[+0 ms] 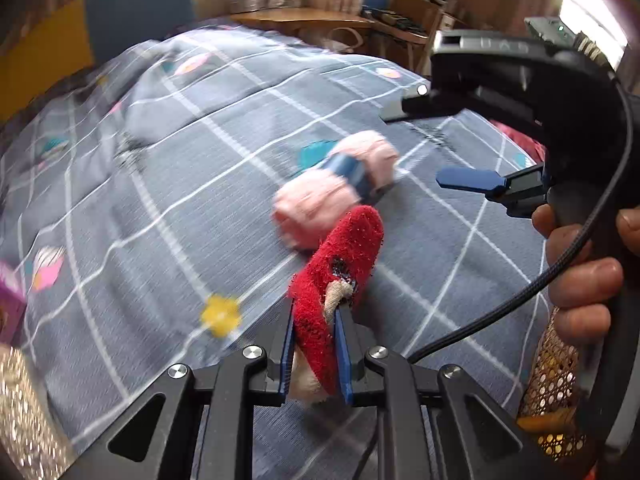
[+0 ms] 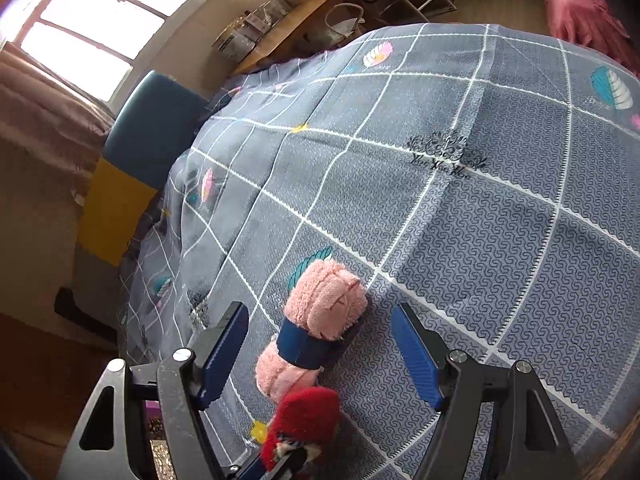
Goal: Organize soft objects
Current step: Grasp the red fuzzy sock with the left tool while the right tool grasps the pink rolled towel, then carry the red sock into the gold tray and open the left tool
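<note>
My left gripper (image 1: pixel 314 320) is shut on a red fuzzy sock (image 1: pixel 340 276) with a beige patch, held just above the bed. The sock's tip also shows at the bottom of the right wrist view (image 2: pixel 308 416). A pink rolled towel (image 1: pixel 320 196) with a blue band lies on the bedspread just beyond the sock. In the right wrist view the towel (image 2: pixel 320 320) lies between my right gripper's (image 2: pixel 320 352) blue fingers, which stand wide open around it without touching it. The right gripper also shows at the right of the left wrist view (image 1: pixel 472 182).
The bed carries a grey-blue checked bedspread (image 2: pixel 480 220) with feather prints. A blue and yellow headboard (image 2: pixel 148 148) stands at its far end. A wooden desk (image 1: pixel 304 16) with boxes stands beyond the bed. A glittery object (image 1: pixel 24 412) is at the lower left.
</note>
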`<state>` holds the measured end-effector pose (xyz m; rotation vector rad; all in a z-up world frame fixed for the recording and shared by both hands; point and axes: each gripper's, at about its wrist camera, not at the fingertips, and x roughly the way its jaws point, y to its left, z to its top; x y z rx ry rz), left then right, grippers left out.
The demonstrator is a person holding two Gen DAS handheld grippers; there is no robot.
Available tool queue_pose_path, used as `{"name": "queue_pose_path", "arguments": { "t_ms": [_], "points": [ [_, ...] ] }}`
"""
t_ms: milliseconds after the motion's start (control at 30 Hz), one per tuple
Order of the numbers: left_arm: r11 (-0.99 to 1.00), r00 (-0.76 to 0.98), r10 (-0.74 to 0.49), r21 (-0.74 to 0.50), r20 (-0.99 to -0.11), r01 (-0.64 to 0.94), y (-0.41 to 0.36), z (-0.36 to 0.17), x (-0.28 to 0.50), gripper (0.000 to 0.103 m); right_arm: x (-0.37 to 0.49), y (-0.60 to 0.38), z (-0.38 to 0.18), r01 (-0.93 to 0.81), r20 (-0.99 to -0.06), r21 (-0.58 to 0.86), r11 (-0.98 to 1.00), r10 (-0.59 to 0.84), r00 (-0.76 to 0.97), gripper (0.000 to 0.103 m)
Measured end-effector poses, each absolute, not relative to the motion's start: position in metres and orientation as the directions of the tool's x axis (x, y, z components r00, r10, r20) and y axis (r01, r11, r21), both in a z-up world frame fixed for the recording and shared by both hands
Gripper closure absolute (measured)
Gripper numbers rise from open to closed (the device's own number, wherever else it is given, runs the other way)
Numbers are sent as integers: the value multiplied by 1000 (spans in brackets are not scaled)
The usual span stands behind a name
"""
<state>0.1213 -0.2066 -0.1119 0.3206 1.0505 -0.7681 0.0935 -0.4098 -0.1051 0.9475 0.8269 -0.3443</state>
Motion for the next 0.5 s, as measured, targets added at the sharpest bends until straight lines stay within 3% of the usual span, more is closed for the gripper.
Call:
{"name": "queue_pose_path", "arguments": {
  "t_ms": [233, 500],
  "points": [
    [773, 305, -399, -139, -865, 619, -176, -89, 153, 86, 135, -383, -126, 604, -857, 450, 658, 126, 501, 32],
    [850, 511, -372, -63, -775, 523, -173, 17, 249, 86, 177, -354, -139, 535, -898, 293, 793, 37, 438, 48]
  ]
}}
